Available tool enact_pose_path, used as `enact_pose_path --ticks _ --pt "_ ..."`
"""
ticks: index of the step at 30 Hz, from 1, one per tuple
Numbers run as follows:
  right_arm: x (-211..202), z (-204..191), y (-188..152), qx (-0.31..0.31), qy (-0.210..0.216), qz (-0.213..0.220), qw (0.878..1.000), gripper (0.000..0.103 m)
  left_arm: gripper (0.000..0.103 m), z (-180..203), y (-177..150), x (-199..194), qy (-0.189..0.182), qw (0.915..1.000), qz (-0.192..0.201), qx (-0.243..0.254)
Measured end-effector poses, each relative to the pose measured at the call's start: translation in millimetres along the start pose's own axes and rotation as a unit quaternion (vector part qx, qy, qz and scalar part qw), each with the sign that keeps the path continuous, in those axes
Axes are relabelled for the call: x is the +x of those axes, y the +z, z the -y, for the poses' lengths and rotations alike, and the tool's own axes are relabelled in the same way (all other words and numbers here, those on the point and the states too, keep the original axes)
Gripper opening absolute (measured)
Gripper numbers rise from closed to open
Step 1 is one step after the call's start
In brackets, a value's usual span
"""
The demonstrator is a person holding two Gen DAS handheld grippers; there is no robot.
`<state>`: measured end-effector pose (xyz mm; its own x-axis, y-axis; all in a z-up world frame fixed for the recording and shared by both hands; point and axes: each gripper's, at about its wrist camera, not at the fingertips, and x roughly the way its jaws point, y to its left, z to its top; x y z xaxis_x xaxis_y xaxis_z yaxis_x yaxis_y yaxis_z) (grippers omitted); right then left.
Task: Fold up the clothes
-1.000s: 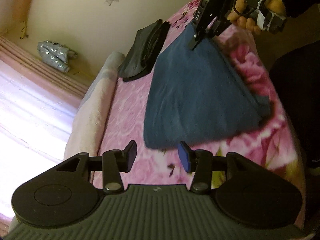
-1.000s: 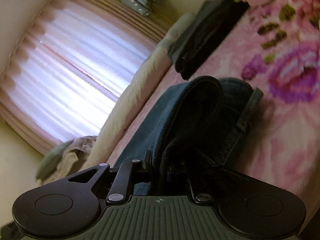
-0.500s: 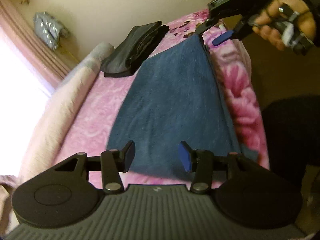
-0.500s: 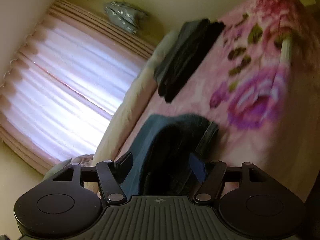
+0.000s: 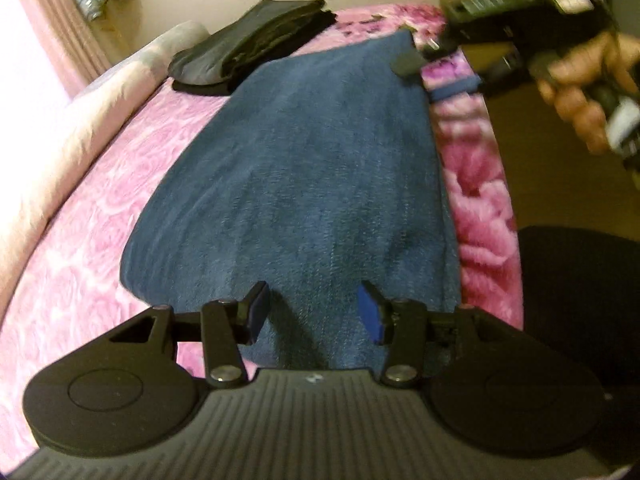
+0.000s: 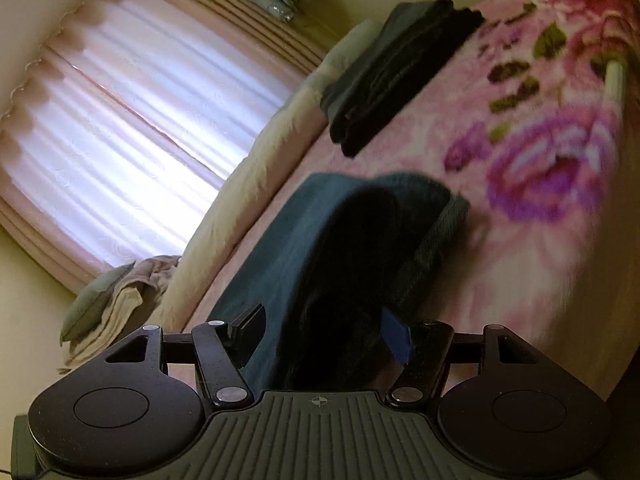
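The blue garment (image 5: 312, 168) lies flat on the pink flowered bed (image 5: 92, 216), a long shape running from the bottom middle of the left wrist picture up to the top middle. It looks soft, thick and a bit fuzzy — not slippery, and it would bend and sag when lifted, so it is best held at a corner or along an edge, not in the middle. The left tool (image 5: 312, 308) sits low in the frame over the near end of the cloth, its two fingers apart with nothing between them. The right tool (image 5: 436, 76), held by a hand (image 5: 580, 80) at the upper right of that picture, is by the far corner of the cloth; its fingers are apart too. In the right wrist picture the right tool (image 6: 320, 334) shows the same gap, with the cloth's end humped up dark just in front. A folded dark pile (image 5: 256, 44) rests near the top of the frame, close to the blue cloth's far left edge — that side is tight. The bed's right edge runs just beside the cloth, so there is little room there. The widest bare patch of bed is at the left of the frame.
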<state>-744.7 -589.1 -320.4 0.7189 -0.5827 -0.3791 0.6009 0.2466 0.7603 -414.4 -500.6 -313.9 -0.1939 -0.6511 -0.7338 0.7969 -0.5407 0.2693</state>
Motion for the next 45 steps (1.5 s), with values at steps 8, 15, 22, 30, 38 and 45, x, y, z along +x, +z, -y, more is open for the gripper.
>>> enact_pose_path --ticks 8,15,22,30,38,45 --pt "4 -14 -33 -0.016 -0.039 -0.014 0.999 0.068 0.048 -47 -11 -20 0.026 0.998 0.008 -0.058" --pt "12 -25 -46 0.01 -0.055 -0.018 0.998 0.08 0.058 -122 -10 2 -0.008 0.9839 0.017 -0.178" --pt "18 -29 -47 0.017 -0.059 -0.007 0.998 0.08 0.061 -187 -19 46 -0.063 0.9443 0.012 -0.323" --pt "27 -20 -35 0.039 -0.059 0.008 0.997 0.08 0.064 -220 -43 85 -0.168 0.8842 0.006 -0.436" --pt "29 -16 -17 0.041 -0.06 -0.003 0.997 0.047 0.022 -205 -38 66 -0.152 0.8841 0.018 -0.441" --pt "41 -10 66 -0.043 -0.057 -0.034 0.997 0.041 0.02 -124 -41 24 -0.198 0.8642 -0.001 -0.463"
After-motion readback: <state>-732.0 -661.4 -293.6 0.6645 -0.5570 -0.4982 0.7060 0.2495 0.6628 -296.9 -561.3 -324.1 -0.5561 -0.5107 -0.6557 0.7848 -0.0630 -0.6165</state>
